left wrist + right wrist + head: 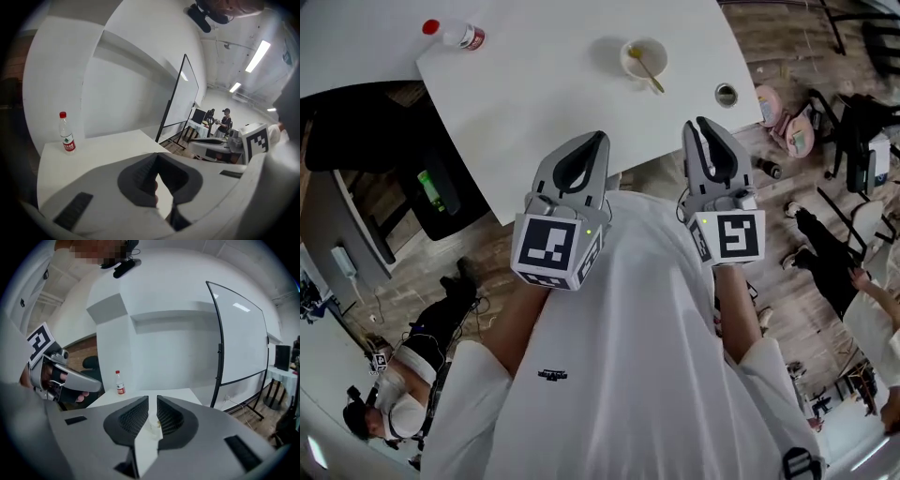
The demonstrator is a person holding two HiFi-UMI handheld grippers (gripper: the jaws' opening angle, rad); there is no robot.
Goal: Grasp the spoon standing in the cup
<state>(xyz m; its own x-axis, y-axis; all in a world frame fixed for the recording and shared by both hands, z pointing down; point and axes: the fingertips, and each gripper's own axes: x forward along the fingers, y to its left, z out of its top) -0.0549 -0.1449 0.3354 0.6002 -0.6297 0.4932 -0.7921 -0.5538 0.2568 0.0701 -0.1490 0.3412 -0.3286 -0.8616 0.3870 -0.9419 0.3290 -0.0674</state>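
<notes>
Currently, both tongs are held above the person's lap, short of the near edge of the white bench (pixel 562 89) and well apart from the cup (pixel 643 56). The left tongs (pixel 597 140) are seen closed in the left gripper view, tips touching (pixel 157 157) and nothing between them. The right tongs (pixel 697 126) are seen with a narrow gap in the right gripper view (pixel 153 400); nothing is gripped, and the cup (pixel 154 425) is sighted far off through that gap. The cup is recorded on the far part of the bench, ahead of the right tongs. The spoon (pixel 649 71) is seen in the cup, its handle leaning out over the near rim. A bottle (pixel 461 36) with red cap and red label is noted upright at the far left corner of the bench, well apart from the cup.
</notes>
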